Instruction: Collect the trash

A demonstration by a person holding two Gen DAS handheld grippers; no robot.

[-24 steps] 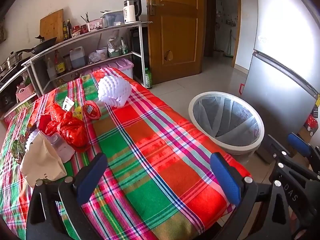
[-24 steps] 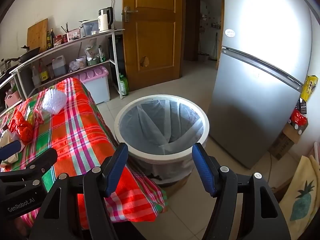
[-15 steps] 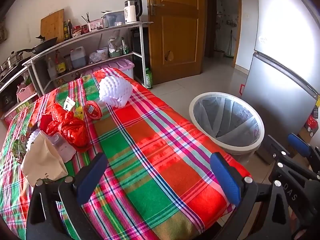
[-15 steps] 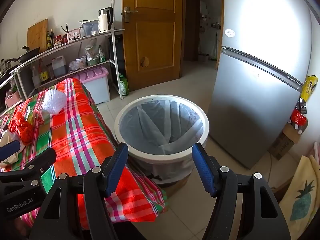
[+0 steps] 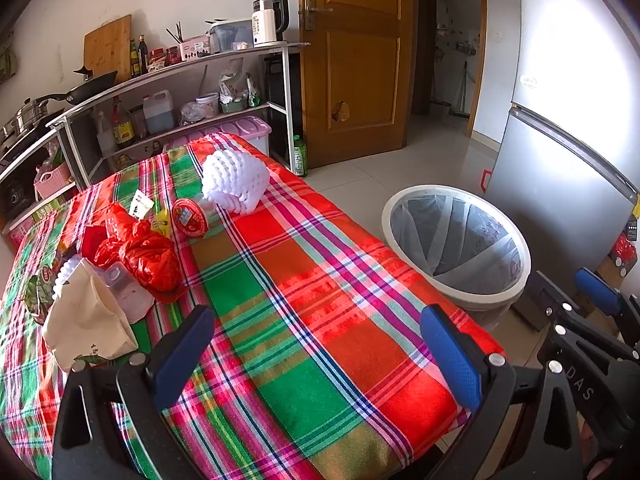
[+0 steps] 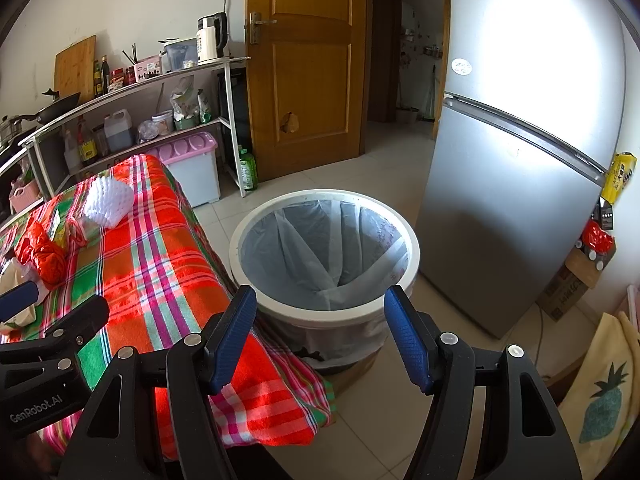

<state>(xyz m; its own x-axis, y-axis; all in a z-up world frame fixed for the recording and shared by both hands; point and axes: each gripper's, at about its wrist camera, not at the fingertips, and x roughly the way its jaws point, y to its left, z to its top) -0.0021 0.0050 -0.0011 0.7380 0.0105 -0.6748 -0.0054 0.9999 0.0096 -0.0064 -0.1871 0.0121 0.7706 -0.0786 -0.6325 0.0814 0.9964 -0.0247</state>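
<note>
From the left wrist, the left tool [image 5: 316, 354] is spread wide and holds nothing, over the near end of the plaid tabletop [image 5: 304, 280]. The trash lies at the far left part of the cloth: a white foam net [image 5: 234, 176], a round red lid [image 5: 190, 218] just beside it, a crumpled red bag [image 5: 144, 254], a clear plastic container [image 5: 126, 292] touching the bag, and a beige paper bag [image 5: 86, 322] nearest the tool. The lined bin [image 5: 456, 240] stands on the floor off the tabletop's right edge, before the fridge [image 5: 560, 184]. From the right wrist, the right tool [image 6: 320, 334] is also wide and empty, aimed at the bin [image 6: 324, 312], which sits just beside the tabletop's corner [image 6: 160, 264]. The foam net [image 6: 108, 202] and red bag [image 6: 44, 254] show at far left.
</note>
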